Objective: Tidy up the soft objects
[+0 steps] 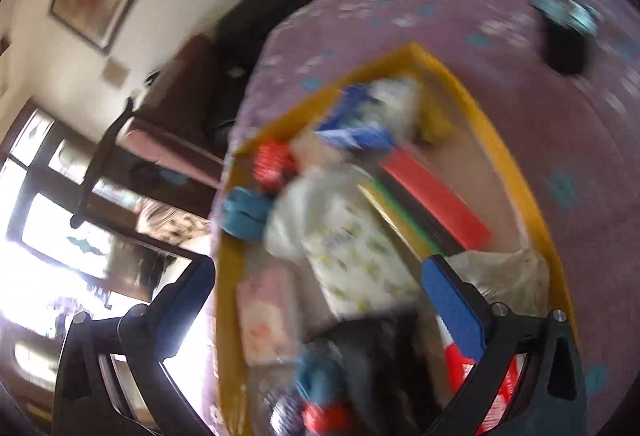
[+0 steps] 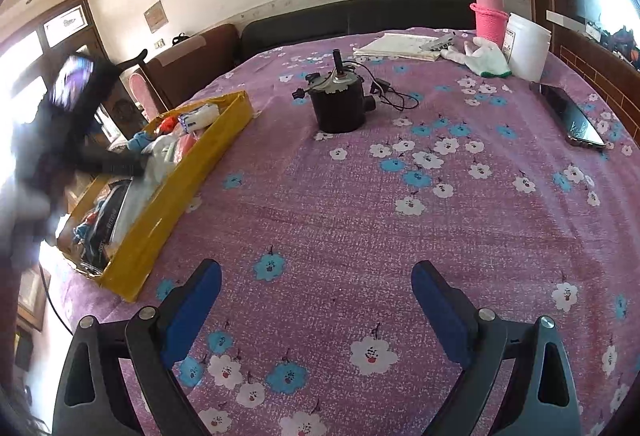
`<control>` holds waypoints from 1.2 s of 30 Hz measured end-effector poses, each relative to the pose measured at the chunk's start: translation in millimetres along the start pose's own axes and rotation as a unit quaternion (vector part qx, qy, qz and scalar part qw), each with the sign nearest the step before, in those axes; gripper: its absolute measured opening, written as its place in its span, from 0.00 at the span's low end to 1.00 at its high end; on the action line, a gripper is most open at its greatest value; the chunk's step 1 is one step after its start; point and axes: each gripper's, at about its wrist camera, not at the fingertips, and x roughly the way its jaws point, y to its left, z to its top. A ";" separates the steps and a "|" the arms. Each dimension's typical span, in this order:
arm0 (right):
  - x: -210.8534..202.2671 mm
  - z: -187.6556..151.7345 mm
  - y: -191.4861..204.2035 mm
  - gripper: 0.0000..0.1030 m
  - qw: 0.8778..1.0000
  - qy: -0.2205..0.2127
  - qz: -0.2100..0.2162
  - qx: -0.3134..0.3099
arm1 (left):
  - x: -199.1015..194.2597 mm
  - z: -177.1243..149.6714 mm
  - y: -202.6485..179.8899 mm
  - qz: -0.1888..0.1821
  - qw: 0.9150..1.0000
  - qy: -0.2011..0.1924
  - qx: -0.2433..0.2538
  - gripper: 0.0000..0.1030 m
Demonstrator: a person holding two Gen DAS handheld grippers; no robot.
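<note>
A yellow box [image 1: 512, 155] on the purple flowered cloth holds several soft packets. Among them are a white patterned packet [image 1: 352, 248], a blue and white one [image 1: 360, 115], a pink one [image 1: 268, 316] and a clear plastic bag [image 1: 508, 276]. My left gripper [image 1: 318, 276] hangs open just above the white patterned packet; this view is blurred by motion. From the right wrist the same box [image 2: 180, 175] lies at the left, with the left gripper [image 2: 120, 165] a dark blur reaching into it. My right gripper [image 2: 316, 268] is open over bare cloth, holding nothing.
A black motor with a cable [image 2: 340, 103] stands mid-table. At the far right are papers [image 2: 400, 45], a white glove [image 2: 486, 55], a pink bottle [image 2: 490, 15], a white tub [image 2: 526, 43] and a phone [image 2: 576, 119]. The box also holds a red flat item [image 1: 436, 195].
</note>
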 end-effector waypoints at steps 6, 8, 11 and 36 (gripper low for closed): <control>2.0 1.1 -4.5 0.95 1.000 0.007 0.004 0.013 | -13.4 -4.2 2.0 -0.020 1.000 -0.001 0.017 1.00; 1.1 0.6 -6.0 0.95 1.000 0.005 0.005 0.017 | -13.7 -5.3 2.9 -0.034 0.999 -0.005 0.020 1.00; 2.6 1.4 -7.7 0.95 1.000 0.007 0.005 0.022 | -5.6 -7.4 -6.8 -0.033 0.999 0.003 0.043 1.00; 0.1 6.5 127.5 0.95 0.990 -0.021 0.014 -0.141 | -99.5 -121.0 75.0 -0.033 0.909 -0.159 -0.384 1.00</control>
